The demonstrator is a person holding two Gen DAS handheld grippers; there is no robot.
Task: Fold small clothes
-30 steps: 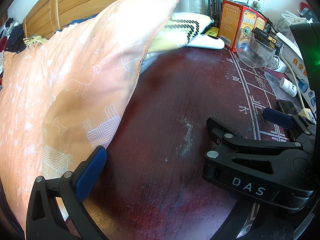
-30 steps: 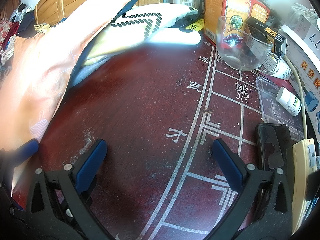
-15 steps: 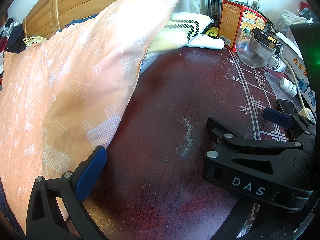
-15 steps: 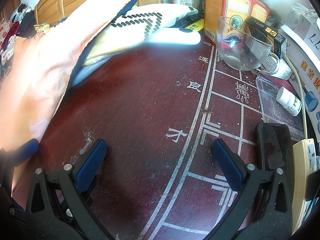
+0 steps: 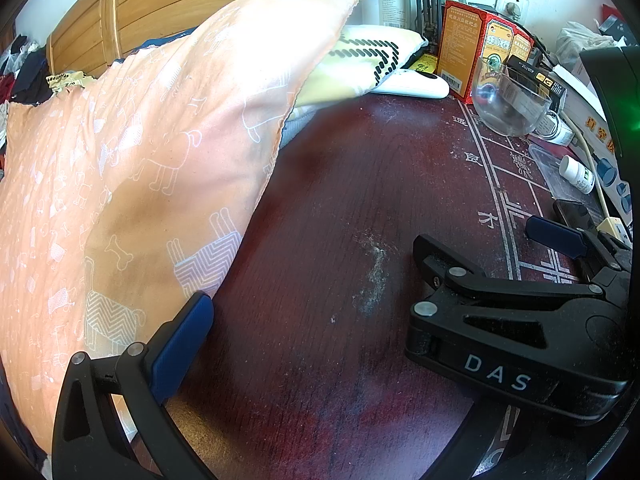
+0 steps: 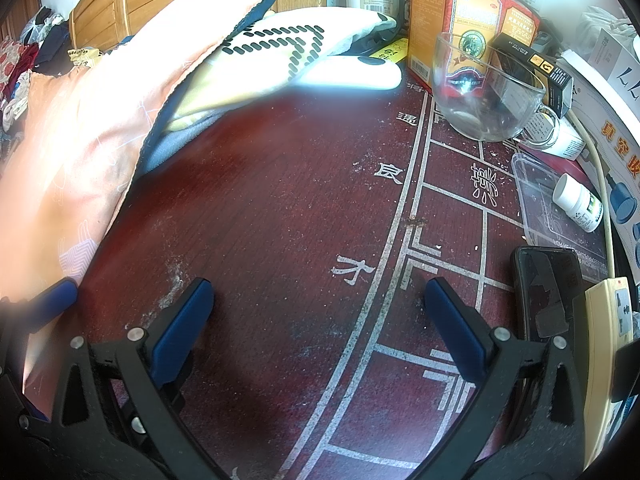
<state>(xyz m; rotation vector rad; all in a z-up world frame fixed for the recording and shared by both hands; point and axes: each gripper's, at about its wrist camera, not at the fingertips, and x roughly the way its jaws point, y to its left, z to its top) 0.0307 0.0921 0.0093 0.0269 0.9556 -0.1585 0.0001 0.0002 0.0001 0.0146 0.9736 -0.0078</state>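
Both grippers spread wide, holding nothing: left gripper [image 5: 304, 320], right gripper [image 6: 318, 322]. Orange cloth [image 5: 132, 184] heaped at left of surface [image 6: 280, 220], against left pad. Advice: pinch a corner, pull it flat first.

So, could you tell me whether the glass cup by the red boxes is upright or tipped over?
Upright. The glass cup stands on its base on the dark red table, its open rim facing up; it looks almost empty.

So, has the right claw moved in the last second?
No. The right claw sits at the same spot against the white table lines and phone.
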